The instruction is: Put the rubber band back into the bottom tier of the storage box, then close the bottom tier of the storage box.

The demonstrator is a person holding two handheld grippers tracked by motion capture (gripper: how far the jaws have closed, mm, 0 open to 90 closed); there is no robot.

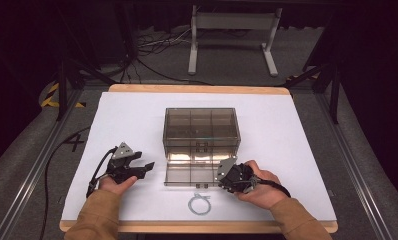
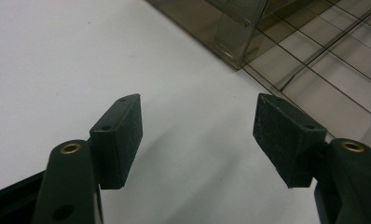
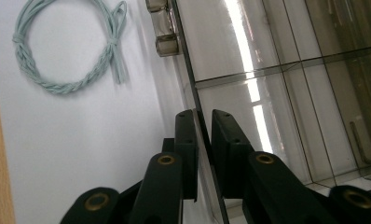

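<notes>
Right gripper [image 1: 226, 176], high view: pinches the drawer [image 1: 193, 172] front wall, pulled out at mid-table. Left gripper [image 2: 197, 135], own view: spread, empty. Right gripper view: thin, stiff, slippery, probably brittle plastic; grip at the handle [image 3: 162, 28].

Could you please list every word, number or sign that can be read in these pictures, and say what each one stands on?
"4": a dark mark on the grey floor left of the table.
The yellow-and-black warning stripes on the floor farther back carry no words.
Nothing written shows on the clear box or the cord loop.
</notes>
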